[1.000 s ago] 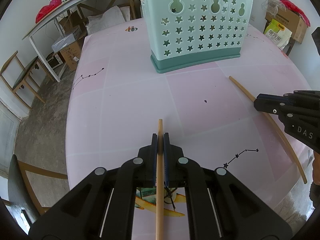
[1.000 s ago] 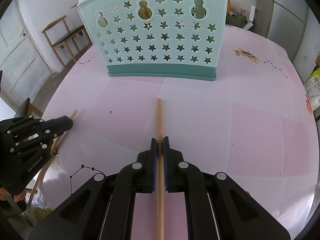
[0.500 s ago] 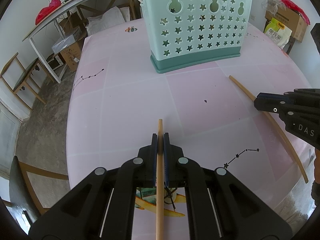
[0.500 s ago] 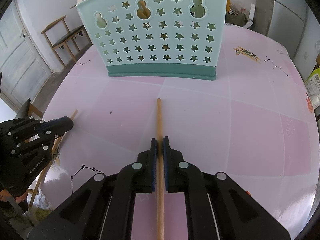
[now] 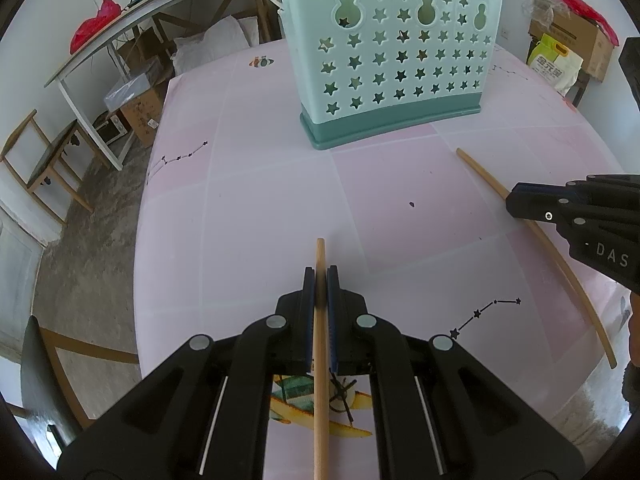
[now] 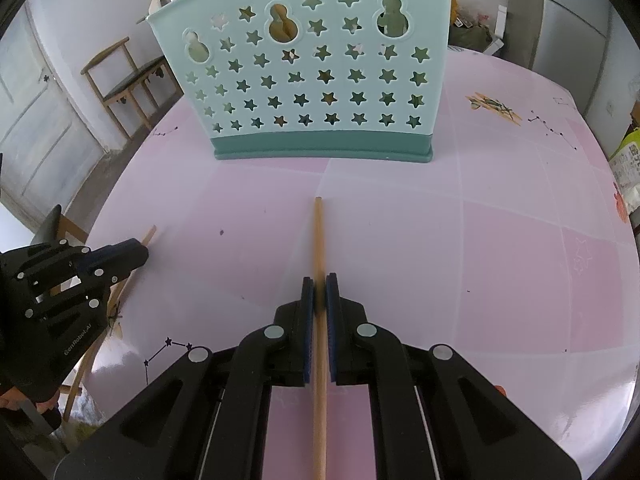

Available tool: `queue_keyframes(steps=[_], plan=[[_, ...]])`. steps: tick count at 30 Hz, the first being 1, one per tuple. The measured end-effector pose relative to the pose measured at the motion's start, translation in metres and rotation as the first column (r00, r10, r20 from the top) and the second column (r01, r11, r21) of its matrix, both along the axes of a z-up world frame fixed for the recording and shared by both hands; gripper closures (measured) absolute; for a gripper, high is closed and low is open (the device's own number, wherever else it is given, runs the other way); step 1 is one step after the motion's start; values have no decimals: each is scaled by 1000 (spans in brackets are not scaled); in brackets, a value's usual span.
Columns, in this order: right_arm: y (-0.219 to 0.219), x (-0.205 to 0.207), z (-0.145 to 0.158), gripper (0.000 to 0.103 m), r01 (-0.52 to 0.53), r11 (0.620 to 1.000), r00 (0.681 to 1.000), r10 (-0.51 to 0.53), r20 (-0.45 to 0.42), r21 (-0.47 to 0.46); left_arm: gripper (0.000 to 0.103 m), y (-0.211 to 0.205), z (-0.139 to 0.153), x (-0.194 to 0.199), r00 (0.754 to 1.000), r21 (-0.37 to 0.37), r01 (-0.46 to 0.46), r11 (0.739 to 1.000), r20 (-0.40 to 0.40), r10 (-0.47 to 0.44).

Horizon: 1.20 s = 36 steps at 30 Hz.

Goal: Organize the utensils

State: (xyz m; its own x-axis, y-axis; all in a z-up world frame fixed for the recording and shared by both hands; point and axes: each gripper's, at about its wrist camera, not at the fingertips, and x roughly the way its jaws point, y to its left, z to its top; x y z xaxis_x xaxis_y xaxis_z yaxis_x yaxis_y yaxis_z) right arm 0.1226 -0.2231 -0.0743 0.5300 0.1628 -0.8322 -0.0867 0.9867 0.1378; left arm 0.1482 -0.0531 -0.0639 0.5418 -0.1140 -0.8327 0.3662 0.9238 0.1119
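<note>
Each gripper is shut on one long wooden chopstick. In the left wrist view my left gripper (image 5: 320, 270) pinches a chopstick (image 5: 320, 360) whose tip pokes a little past the pads. My right gripper (image 5: 516, 204) shows at the right edge of that view, holding the other chopstick (image 5: 480, 170). In the right wrist view my right gripper (image 6: 319, 280) clamps its chopstick (image 6: 319, 240), which points at the mint-green star-holed utensil basket (image 6: 312, 80). My left gripper (image 6: 140, 252) appears at the left there. The basket (image 5: 400, 64) stands upright at the far side of the table.
The round table wears a pink cloth (image 6: 500, 260) with printed constellations and a plane picture (image 5: 292, 400). Wooden chairs (image 6: 120, 80) stand beyond the table edge. A white bench (image 5: 132, 24) with boxes beneath and cardboard boxes (image 5: 572, 36) line the walls.
</note>
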Motion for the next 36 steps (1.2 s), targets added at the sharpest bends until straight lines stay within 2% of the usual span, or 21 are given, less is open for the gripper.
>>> queue_keyframes(steps=[12,14,17,21,23,27,30,36], plan=[[-16,0,21,97,46,996,998,-49,42,78,99,1,0,3,1000,-7,6,1000,5,-6],[-19,-1,25,97,54,995,997,-58,49,89,99,7,2,5,1000,-53,8,999,-5,-8],[-24,-2,32,97,65,993,996,-71,63,99,99,23,16,7,1000,-140,-3,990,25,7],[-30,-5,39,97,77,991,993,-87,80,113,99,54,49,3,996,-287,1,958,89,26],[-34,-6,43,97,84,989,991,-96,88,125,99,72,70,-3,991,-367,18,930,132,32],[-38,-8,46,97,90,986,989,-105,100,139,99,88,100,-14,979,-454,57,889,199,39],[-41,-9,47,97,95,984,988,-111,105,151,99,97,124,-22,966,-524,98,846,254,45],[-43,-11,47,97,100,982,987,-118,110,163,99,100,169,-23,937,-602,181,777,347,51]])
